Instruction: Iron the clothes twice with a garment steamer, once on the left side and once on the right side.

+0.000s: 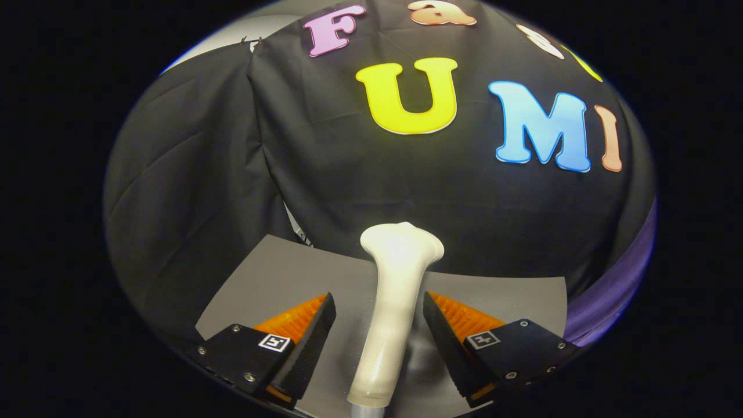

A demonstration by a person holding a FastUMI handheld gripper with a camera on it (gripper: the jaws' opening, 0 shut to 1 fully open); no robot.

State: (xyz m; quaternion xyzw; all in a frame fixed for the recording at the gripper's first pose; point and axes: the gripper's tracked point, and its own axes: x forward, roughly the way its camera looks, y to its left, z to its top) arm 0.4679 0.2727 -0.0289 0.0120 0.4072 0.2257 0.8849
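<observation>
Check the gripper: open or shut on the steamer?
Open. The gripper has the white garment steamer between its fingers, with visible gaps on both sides, above the grey table.

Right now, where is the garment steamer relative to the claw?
In the gripper view, the white garment steamer stands on the grey table between the fingers of the open claw, untouched by either, its head rising beyond their tips.

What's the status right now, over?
Gripper open, fingers either side of white steamer. Steamer lies on grey table, not gripped. Nothing blocking.
</observation>
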